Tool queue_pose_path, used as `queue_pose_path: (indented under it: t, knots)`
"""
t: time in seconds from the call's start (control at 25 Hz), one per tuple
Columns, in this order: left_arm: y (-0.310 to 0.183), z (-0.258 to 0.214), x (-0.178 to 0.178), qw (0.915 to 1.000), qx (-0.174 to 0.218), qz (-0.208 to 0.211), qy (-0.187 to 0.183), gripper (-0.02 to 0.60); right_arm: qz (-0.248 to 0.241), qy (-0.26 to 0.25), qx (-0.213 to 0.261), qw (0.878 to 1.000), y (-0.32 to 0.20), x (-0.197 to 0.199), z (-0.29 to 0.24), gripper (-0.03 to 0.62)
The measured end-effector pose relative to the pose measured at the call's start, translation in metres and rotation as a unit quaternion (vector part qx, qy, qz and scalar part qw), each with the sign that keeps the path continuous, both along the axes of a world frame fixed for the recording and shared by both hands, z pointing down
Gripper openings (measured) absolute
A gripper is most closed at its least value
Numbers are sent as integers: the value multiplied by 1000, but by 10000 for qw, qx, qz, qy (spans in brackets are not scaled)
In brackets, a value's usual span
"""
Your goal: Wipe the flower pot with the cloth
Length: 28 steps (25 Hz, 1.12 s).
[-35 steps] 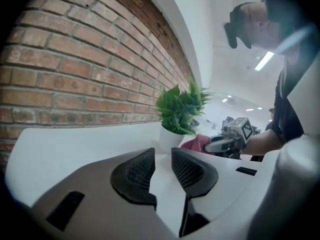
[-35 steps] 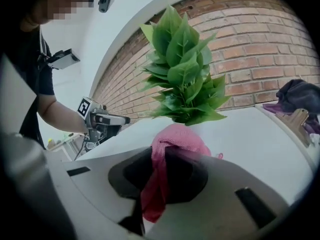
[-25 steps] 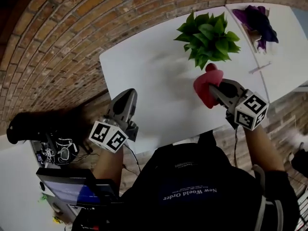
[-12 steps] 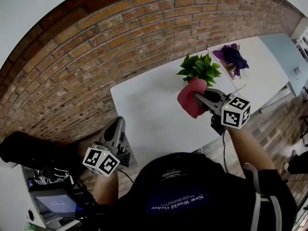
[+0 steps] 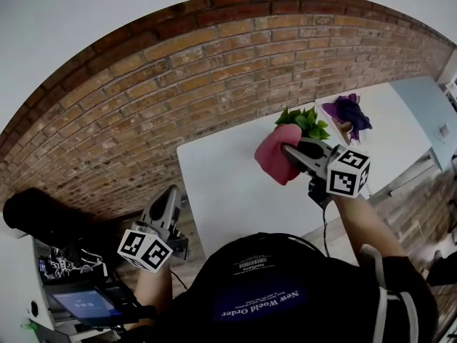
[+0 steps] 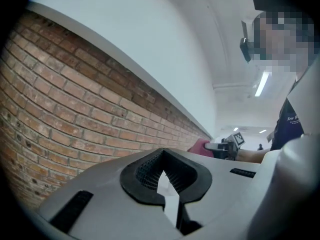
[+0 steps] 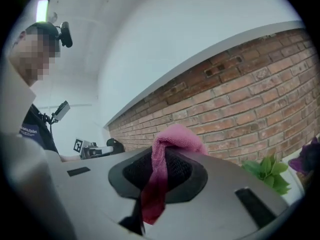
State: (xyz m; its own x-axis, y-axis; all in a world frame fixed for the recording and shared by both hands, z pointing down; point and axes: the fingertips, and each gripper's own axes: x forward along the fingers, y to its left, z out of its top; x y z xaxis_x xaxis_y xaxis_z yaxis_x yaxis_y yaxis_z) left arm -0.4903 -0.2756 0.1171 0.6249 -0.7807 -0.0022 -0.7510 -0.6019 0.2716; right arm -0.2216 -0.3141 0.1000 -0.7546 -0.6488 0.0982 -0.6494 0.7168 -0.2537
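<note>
A pink cloth (image 5: 273, 156) hangs bunched from my right gripper (image 5: 291, 152), whose jaws are shut on it. In the right gripper view the cloth (image 7: 170, 141) folds over the fingertips and trails down between the pads of the right gripper (image 7: 159, 169). The green plant (image 5: 305, 121) stands on the white table (image 5: 221, 184) just behind the cloth, and its pot is hidden. Its leaves (image 7: 267, 171) show at the right gripper view's lower right. My left gripper (image 5: 170, 195) is held off the table's left edge. The left gripper (image 6: 162, 176) is shut with nothing in it.
A purple bundle (image 5: 347, 111) lies on the table beyond the plant. A brick wall (image 5: 143, 106) runs along the table's far side. A dark bag (image 5: 43, 216) and a screen with cables (image 5: 78, 302) sit at the lower left.
Both grippers have risen clear of the table. The right one carried the cloth up and now hangs in front of the plant. The head view has tilted up toward the wall.
</note>
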Motion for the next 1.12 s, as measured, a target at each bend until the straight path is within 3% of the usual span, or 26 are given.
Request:
queue_pose_path:
  t: [0.24, 0.44, 1.12]
  knots:
    - [12, -9, 43, 9988, 31, -419, 257, 2, -433, 33, 234, 9988, -3, 39, -32, 49]
    - [17, -16, 71, 9990, 38, -426, 156, 2, -580, 42, 242, 9980, 0, 52, -31, 48]
    - [14, -13, 84, 9996, -91, -258, -17, 2, -787, 37, 96, 9968, 3, 45, -9, 48]
